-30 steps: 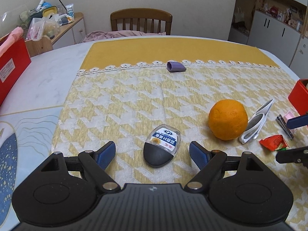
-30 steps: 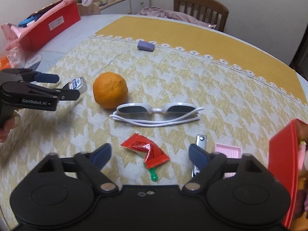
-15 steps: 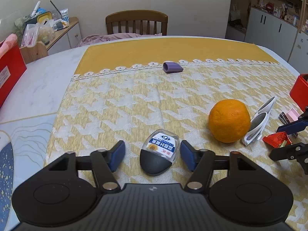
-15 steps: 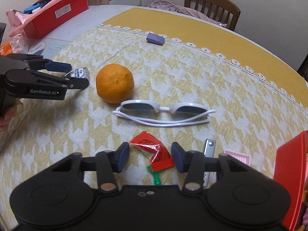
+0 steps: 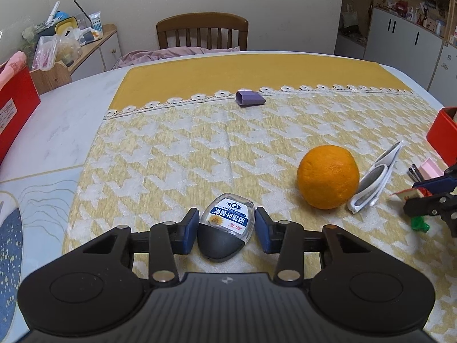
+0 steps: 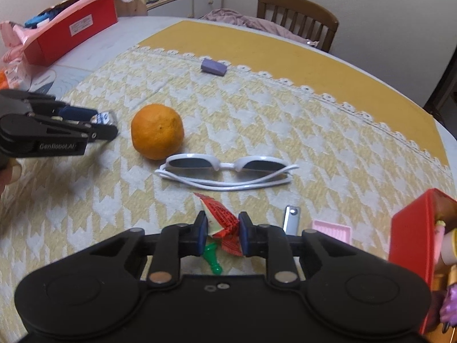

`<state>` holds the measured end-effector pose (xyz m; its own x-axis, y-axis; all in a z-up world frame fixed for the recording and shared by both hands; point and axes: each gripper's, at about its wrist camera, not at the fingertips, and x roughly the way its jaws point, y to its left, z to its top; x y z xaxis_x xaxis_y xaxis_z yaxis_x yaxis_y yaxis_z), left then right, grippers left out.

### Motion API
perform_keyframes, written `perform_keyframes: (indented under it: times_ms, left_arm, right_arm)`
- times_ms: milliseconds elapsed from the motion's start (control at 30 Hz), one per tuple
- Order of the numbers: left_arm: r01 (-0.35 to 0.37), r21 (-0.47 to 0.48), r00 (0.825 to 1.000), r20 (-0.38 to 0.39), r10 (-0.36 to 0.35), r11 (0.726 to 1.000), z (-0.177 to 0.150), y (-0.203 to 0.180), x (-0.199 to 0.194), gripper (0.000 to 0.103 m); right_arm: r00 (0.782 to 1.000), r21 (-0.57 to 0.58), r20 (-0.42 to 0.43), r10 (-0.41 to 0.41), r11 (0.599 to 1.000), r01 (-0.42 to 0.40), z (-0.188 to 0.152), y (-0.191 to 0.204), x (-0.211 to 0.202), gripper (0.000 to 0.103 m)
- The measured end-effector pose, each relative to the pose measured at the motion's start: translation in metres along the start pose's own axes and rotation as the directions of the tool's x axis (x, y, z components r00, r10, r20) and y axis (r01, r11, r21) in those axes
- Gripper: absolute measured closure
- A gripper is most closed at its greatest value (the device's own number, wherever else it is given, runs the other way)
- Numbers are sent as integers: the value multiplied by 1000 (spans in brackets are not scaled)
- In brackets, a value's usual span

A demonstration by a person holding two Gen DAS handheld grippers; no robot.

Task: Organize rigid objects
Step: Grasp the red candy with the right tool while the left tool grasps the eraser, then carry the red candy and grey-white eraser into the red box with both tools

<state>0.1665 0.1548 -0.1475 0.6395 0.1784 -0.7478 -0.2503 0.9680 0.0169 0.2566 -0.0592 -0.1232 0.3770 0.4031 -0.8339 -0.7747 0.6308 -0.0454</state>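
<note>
My left gripper [image 5: 227,233] is shut on a small clear case with a black base and blue label [image 5: 225,235], which rests on the yellow patterned cloth; the gripper also shows in the right wrist view [image 6: 100,130]. My right gripper [image 6: 221,233] is shut on a red crumpled wrapper [image 6: 221,218] with a green stick [image 6: 212,260] below it. An orange [image 5: 328,176] lies between the two, also in the right wrist view [image 6: 157,135]. White sunglasses [image 6: 225,171] lie just beyond the wrapper.
A nail clipper [image 6: 291,218] and a pink flat piece [image 6: 332,230] lie right of my right gripper. A red box [image 6: 411,245] stands at the right edge. A purple block [image 5: 249,98] sits far on the cloth. A long red box [image 6: 68,33] and a chair [image 5: 202,30] stand beyond.
Both grippers have closed from wide open: the left onto the small case, the right onto the red wrapper. The right gripper also moved forward over the wrapper.
</note>
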Motion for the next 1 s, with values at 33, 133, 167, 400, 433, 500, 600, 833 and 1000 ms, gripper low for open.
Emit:
perform_keyframes:
  times_ms: [33, 133, 167, 400, 433, 500, 600, 833, 1000]
  left_arm:
    - [1, -5, 1000, -3, -1, 1000, 0, 0, -2, 62]
    - [5, -26, 1000, -11, -5, 1000, -2, -1, -10, 62]
    - [7, -36, 1000, -13, -8, 999, -1, -1, -13, 62]
    - [37, -57, 999, -10, -38, 998, 2, -14, -42, 62]
    - [40, -58, 999, -8, -41, 998, 2, -16, -47, 62]
    - [56, -54, 998, -2, -56, 997, 4, -22, -56, 62]
    - [74, -56, 997, 2, -74, 996, 8, -30, -67, 62]
    - [118, -38, 993, 19, -117, 992, 20, -58, -89, 62]
    - [151, -9, 988, 45, -150, 989, 29, -88, -102, 62]
  right_arm:
    - [1000, 9, 3, -1, 1000, 1, -1, -1, -3, 82]
    - [1000, 34, 10, -6, 999, 5, -4, -3, -13, 82]
    - [1000, 44, 13, -6, 999, 5, -5, -3, -16, 82]
    - [999, 109, 53, 0, 994, -6, -15, -8, -50, 82]
    - [998, 118, 60, -1, 993, -6, -15, -9, -56, 82]
    - [997, 135, 83, 4, 991, -15, -18, -11, -68, 82]
    - [994, 152, 108, -1, 988, -15, -21, -15, -84, 82]
    - [988, 186, 151, -15, 983, -14, -32, -27, -113, 82]
    - [984, 202, 175, -29, 979, -7, -43, -42, -131, 82]
